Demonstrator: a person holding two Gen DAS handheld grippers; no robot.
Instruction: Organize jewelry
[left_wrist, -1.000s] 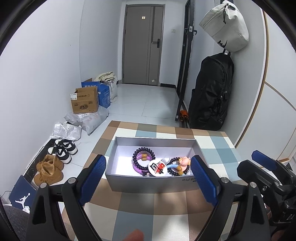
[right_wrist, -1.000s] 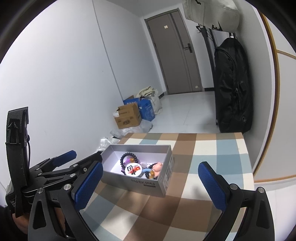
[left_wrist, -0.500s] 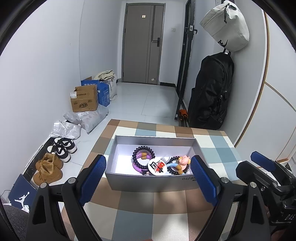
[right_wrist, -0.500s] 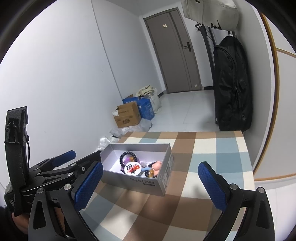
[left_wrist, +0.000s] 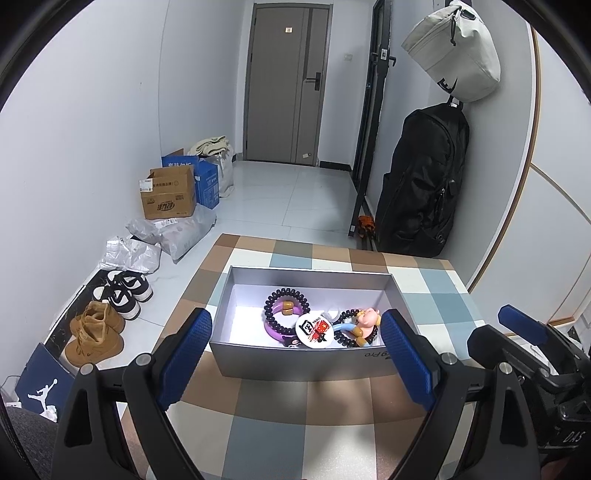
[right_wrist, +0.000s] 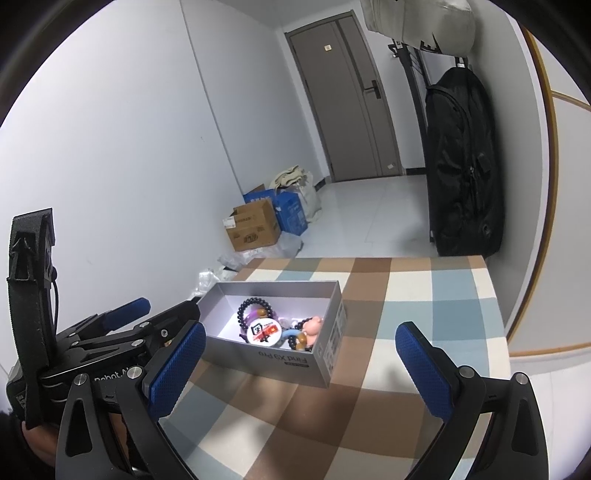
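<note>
On the checked surface (left_wrist: 303, 417) stands the grey box (left_wrist: 306, 363) with the jewelry (left_wrist: 317, 325) already inside. Both the left tool (left_wrist: 295, 350) and right tool (right_wrist: 295, 373) are apart, empty, near the box. Sorting seems finished or paused; next I would only check the pieces.

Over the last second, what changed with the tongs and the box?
Little. In the right wrist view the grey box sits slightly lower and nearer, so the right tongs eased forward a touch. Nothing was taken hold of or let go. The left tongs stay open before the box, right tongs open too; beaded bracelet, round badge and pig charm lie unmoved inside.
</note>
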